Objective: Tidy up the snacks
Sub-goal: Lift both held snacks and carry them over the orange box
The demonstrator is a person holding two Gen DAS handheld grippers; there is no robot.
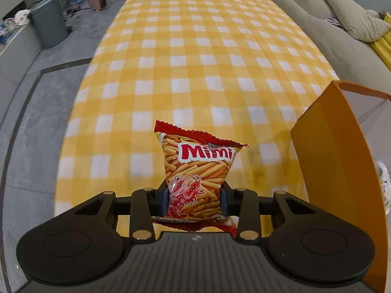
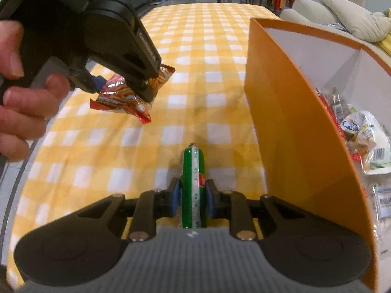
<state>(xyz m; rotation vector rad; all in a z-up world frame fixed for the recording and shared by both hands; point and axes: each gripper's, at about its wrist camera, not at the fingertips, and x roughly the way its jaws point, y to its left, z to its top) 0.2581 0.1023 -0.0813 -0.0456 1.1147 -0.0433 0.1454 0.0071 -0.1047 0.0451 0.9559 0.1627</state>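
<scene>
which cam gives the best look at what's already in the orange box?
Right wrist. It looks past the orange box wall into the white interior, where several wrapped snack packets lie piled. The left wrist view catches only the box's outer wall and rim at the right edge, with a sliver of one white packet beyond it.

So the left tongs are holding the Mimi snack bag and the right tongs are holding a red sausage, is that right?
Not quite: the sausage in the right tongs is green, as the right wrist view shows. The left tongs do hold the Mimi snack bag.
</scene>
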